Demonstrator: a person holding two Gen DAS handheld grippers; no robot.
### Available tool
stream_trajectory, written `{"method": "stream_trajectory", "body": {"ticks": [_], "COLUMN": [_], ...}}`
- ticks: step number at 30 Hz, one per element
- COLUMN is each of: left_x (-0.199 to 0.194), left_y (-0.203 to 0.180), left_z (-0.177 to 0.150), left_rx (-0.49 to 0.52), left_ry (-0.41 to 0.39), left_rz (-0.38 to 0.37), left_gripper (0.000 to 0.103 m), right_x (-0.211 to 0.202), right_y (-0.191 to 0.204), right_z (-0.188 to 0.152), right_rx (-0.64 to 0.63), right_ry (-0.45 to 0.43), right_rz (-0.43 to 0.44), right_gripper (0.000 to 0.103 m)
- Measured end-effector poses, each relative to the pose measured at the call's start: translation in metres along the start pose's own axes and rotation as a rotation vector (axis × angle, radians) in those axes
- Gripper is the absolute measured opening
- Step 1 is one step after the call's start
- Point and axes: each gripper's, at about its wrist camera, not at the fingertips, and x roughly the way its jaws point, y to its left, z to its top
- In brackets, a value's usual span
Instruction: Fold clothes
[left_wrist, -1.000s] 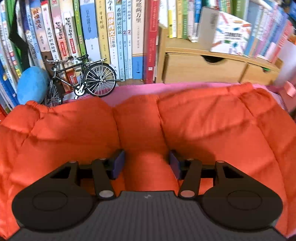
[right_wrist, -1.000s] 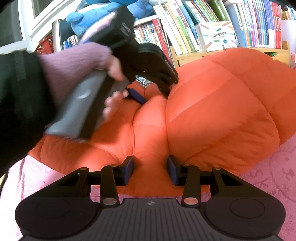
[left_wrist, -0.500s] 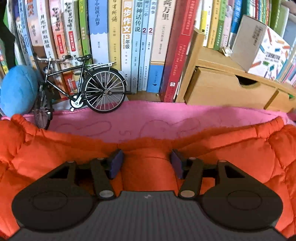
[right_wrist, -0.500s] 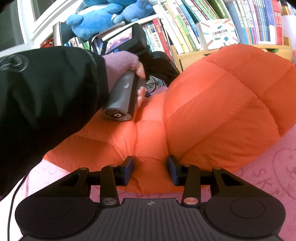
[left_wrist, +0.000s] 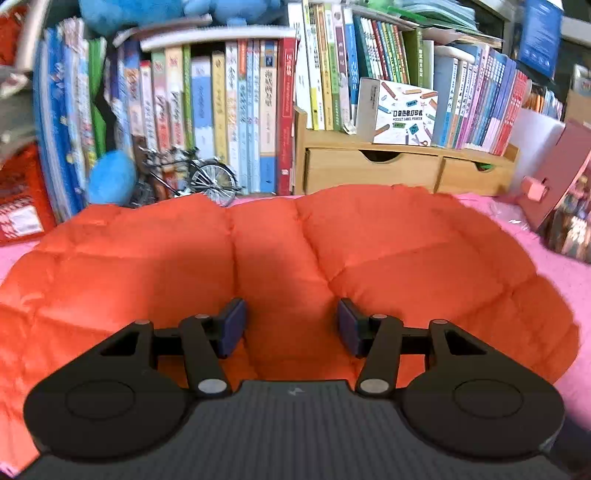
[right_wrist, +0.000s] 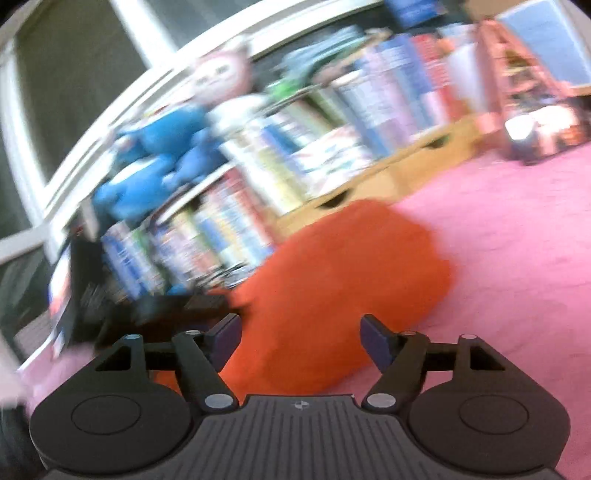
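The orange puffer garment (left_wrist: 280, 266) is laid on the pink cloth (left_wrist: 576, 273), long axis side to side along the bookshelf (left_wrist: 229, 122). A fold is pinched by the left gripper (left_wrist: 290, 326). The right gripper (right_wrist: 301, 341) has just been opening; its fingers (right_wrist: 375, 341) are spread, the garment's edge lying between them unpressed.

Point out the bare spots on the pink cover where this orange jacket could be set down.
Bare pink cover lies right of the jacket, up to the wooden drawers. Crowded: the toy bicycle and blue plush behind the jacket's left end.
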Motion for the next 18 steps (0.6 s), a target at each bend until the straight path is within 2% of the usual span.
{"method": "stream_trajectory", "body": {"ticks": [2, 5, 9, 14, 18], "left_x": [0.001, 0.003, 0.002, 0.002, 0.003], "left_y": [-0.001, 0.005, 0.011, 0.013, 0.02], "left_z": [-0.006, -0.011, -0.021, -0.03, -0.032], "left_rx": [-0.005, -0.068, -0.106, -0.128, -0.169], "left_ry": [-0.016, -0.018, -0.034, -0.055, -0.054], "left_rz": [0.014, 0.0, -0.016, -0.026, -0.059], "left_gripper": [0.053, 0.054, 0.055, 0.055, 0.055], "right_x": [0.001, 0.009, 0.027, 0.049, 0.066], "right_y": [-0.018, -0.043, -0.059, -0.061, -0.057], "right_z": [0.009, 0.018, 0.024, 0.031, 0.036], "right_rx": [0.051, 0.149, 0.248, 0.244, 0.243], "right_ry": [0.007, 0.031, 0.09, 0.152, 0.166], "right_rz": [-0.036, -0.067, -0.023, -0.025, -0.032], "right_gripper": [0.074, 0.077, 0.082, 0.084, 0.087]}}
